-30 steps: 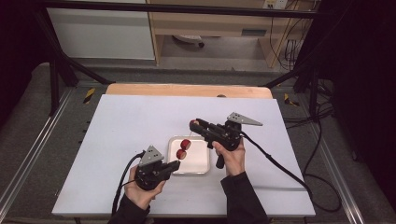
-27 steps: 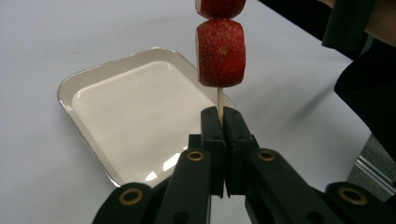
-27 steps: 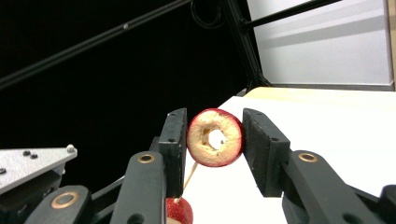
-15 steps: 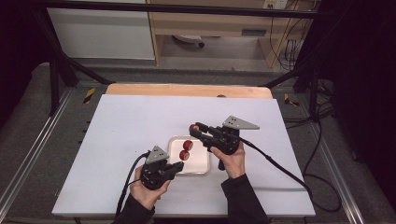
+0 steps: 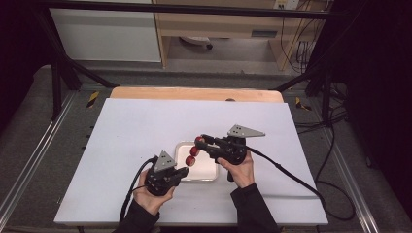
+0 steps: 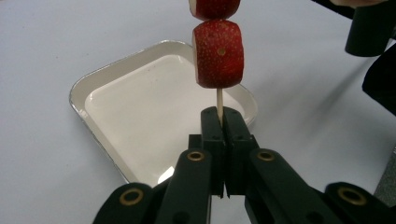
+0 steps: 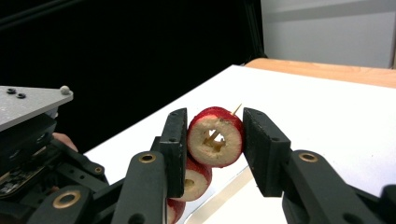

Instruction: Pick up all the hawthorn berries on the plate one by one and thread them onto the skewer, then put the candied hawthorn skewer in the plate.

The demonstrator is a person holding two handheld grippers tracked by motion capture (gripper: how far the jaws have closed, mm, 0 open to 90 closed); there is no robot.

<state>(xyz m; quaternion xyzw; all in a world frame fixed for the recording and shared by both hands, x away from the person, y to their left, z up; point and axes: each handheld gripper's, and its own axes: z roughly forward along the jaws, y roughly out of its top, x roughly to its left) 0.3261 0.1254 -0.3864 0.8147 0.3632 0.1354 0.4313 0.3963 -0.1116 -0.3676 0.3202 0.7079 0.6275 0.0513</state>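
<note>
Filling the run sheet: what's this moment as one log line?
left tool: shut on skewer | right tool: shut on top strawberry | skewer: three strawberries, over tray

A thin wooden skewer (image 6: pixel 219 103) carries three strawberry pieces (image 5: pixel 193 151), red-skinned and speckled with pale seeds, with cut, whitish faces. The skewer slants over the tray toward about one o'clock, its bare lower end pinched at the bottom. The lowest piece (image 6: pixel 218 53) sits just above that bare stretch. The top piece (image 7: pixel 215 136) has a hollow pale core, with the skewer tip poking past it.
</note>
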